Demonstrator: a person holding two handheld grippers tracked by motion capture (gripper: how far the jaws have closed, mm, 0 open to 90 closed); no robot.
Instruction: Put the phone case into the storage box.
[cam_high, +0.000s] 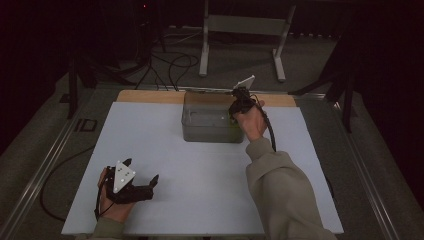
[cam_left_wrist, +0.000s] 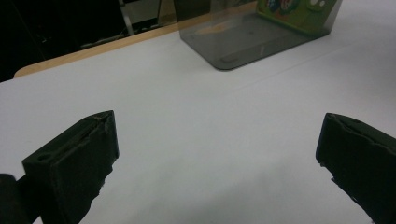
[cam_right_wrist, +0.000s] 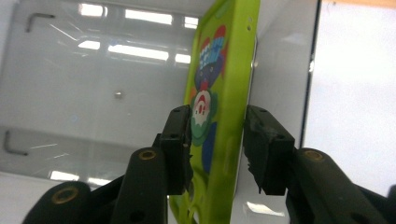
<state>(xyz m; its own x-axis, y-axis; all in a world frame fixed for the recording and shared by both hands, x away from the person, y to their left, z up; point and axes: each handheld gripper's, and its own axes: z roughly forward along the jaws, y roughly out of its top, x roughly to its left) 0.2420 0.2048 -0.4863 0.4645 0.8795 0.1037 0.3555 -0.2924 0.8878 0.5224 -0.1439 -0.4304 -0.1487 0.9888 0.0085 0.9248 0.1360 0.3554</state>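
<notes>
A clear plastic bin (cam_high: 205, 120) stands at the far middle of the white table top (cam_high: 200, 180). Inside it a thin green picture book (cam_right_wrist: 224, 84) stands on edge against the right wall; its cover is also seen through the bin (cam_left_wrist: 243, 42) as the green book (cam_left_wrist: 289, 11). My right gripper (cam_high: 234, 114) reaches down into the bin. Its jaws flank the book's upper edge in the right gripper view, the right gripper (cam_right_wrist: 217, 144) open with the pads slightly off the book. My left gripper (cam_high: 142, 170) rests near the table's front left, and the left gripper (cam_left_wrist: 217, 154) is wide open with nothing between its jaws.
A wooden strip (cam_high: 150, 96) runs along the table's far edge. Beyond it stand a white frame's legs (cam_high: 205, 50) and loose cables (cam_high: 170, 65) on the dark floor. A metal rail (cam_high: 45, 165) lines the table's left side.
</notes>
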